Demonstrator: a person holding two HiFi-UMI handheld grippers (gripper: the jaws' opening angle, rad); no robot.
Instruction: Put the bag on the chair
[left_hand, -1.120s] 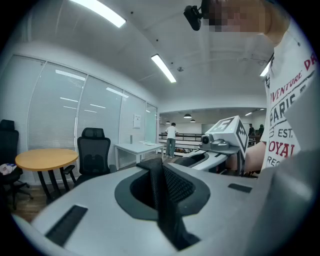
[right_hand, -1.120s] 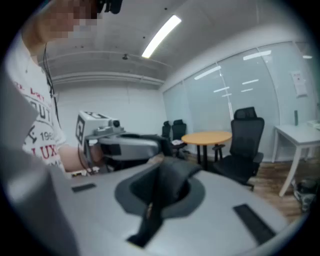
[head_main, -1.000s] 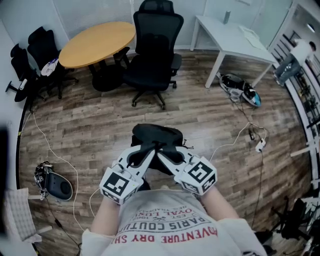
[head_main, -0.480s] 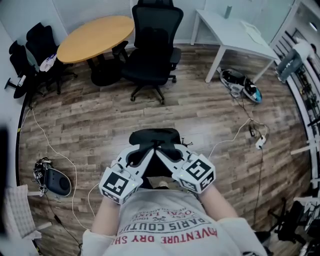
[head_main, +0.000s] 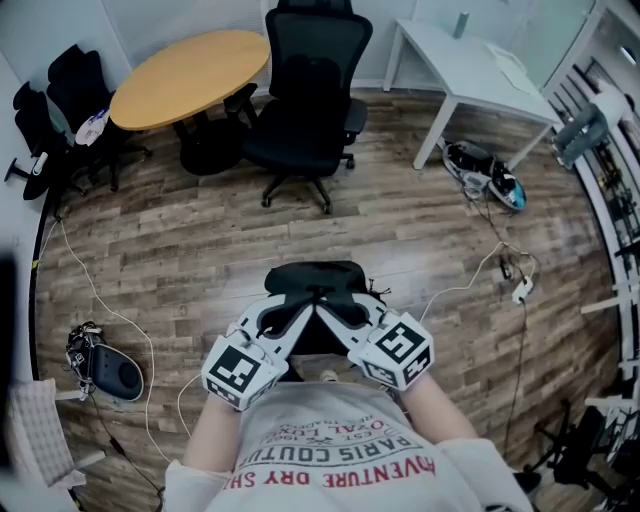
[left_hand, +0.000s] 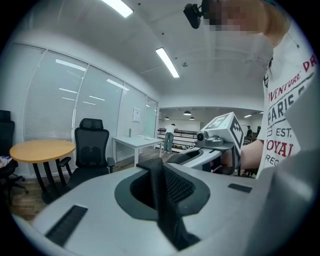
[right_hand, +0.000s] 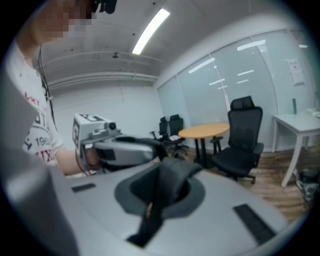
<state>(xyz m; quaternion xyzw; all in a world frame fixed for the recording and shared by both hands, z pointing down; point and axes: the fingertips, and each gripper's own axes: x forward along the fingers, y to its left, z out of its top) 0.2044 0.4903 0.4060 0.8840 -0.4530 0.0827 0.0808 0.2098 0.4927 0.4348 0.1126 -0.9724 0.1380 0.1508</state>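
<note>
Closest to you, the left tongs (head_main: 300, 306) are clamped on a woven strap (left_hand: 163, 200) of the bag. The right tongs (head_main: 331, 306) are pressed shut on a second strap (right_hand: 161, 197), and their tips nearly meet in front of your chest. The bag (head_main: 312, 278) hangs beneath them, apparently off the wooden floor (head_main: 180, 250) and well apart from the chair.

Carry it forward with both tongs level so the straps don't slip or the load swing. I'd raise it over the seat's front edge and set it down on the cushion before letting go.

The bag is black, soft and slumped, with mesh-textured webbing. The black office chair (head_main: 305, 110) stands ahead, beside the round wooden bench (head_main: 190, 75).
</note>
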